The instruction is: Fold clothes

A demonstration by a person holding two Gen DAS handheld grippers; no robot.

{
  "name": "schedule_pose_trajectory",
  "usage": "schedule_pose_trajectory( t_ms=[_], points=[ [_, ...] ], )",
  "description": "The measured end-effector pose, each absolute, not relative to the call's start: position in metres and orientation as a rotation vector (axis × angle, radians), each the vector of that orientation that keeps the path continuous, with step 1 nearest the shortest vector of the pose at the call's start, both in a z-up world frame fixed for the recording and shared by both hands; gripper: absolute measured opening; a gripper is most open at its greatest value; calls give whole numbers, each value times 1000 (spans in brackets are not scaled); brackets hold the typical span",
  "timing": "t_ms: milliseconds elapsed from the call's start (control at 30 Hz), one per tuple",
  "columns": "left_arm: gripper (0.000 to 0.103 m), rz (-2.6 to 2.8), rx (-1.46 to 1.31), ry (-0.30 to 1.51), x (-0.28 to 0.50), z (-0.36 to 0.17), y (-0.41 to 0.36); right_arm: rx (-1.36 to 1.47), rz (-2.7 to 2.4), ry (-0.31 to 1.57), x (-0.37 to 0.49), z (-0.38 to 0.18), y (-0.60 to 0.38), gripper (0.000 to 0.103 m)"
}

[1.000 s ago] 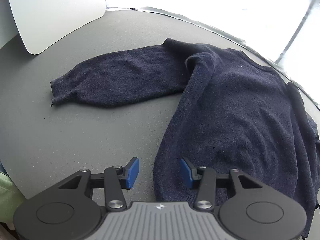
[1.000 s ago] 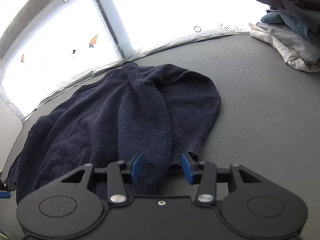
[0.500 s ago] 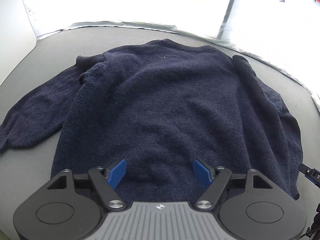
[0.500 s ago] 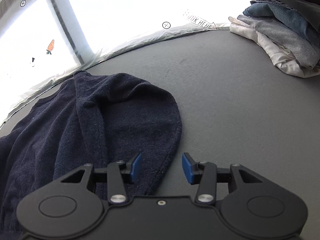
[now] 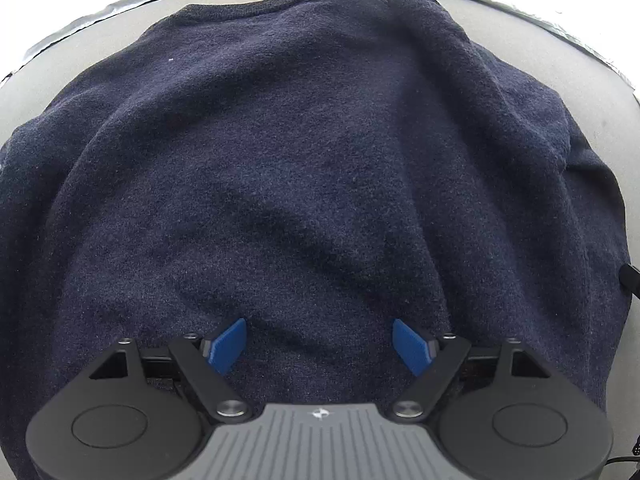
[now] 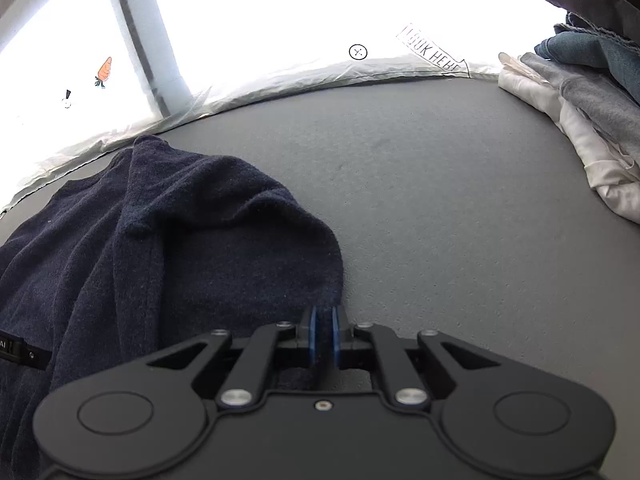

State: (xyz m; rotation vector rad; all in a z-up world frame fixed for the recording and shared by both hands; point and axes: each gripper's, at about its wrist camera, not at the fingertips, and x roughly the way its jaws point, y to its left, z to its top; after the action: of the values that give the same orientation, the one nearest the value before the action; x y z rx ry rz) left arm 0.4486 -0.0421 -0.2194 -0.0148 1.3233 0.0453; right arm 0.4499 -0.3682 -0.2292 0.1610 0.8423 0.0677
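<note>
Since the previous half-second my right gripper [image 6: 324,334] had gone from jaws apart over the hem to pressed tight on the bottom right corner of the navy sweater [image 6: 168,240], blue pads [image 6: 313,334] nearly meeting with the knit pinched between them. Meanwhile my left gripper [image 5: 320,344] had pushed in closer over the garment, jaws spread wide and holding nothing, its blue pads [image 5: 228,344] hovering above the lower back panel of the sweater [image 5: 300,168].

From the left wrist the sweater filled nearly everything: rumpled just ahead of my pads, one sleeve [image 5: 448,64] folded back along the right side, the ribbed collar [image 5: 256,6] at the far edge, close to the rim of the grey table [image 5: 592,92]. At the right margin a sliver of my other gripper [image 5: 630,280] showed.

From the right wrist the sweater lay to the left on the grey tabletop [image 6: 420,200], with the folded sleeve [image 6: 136,208] running up it. Farther off to the right sat a pile of clothes [image 6: 580,108], white at the bottom, grey and blue above, well apart from the sweater. Beyond that was a bright backdrop with a carrot sticker [image 6: 104,70] and a "LOOK HERE" label [image 6: 432,54].
</note>
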Motion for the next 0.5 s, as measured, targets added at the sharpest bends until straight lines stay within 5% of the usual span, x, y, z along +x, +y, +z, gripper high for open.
schedule_pose_trajectory(
  t_ms=[267,500],
  points=[
    [101,35,-18,1332,448,-226,-35,-74,-37,670,467,-184,-363,7],
    [103,-16,14,1323,442,-226,-35,-392,-182,368,463,-127,-345,7]
  ],
)
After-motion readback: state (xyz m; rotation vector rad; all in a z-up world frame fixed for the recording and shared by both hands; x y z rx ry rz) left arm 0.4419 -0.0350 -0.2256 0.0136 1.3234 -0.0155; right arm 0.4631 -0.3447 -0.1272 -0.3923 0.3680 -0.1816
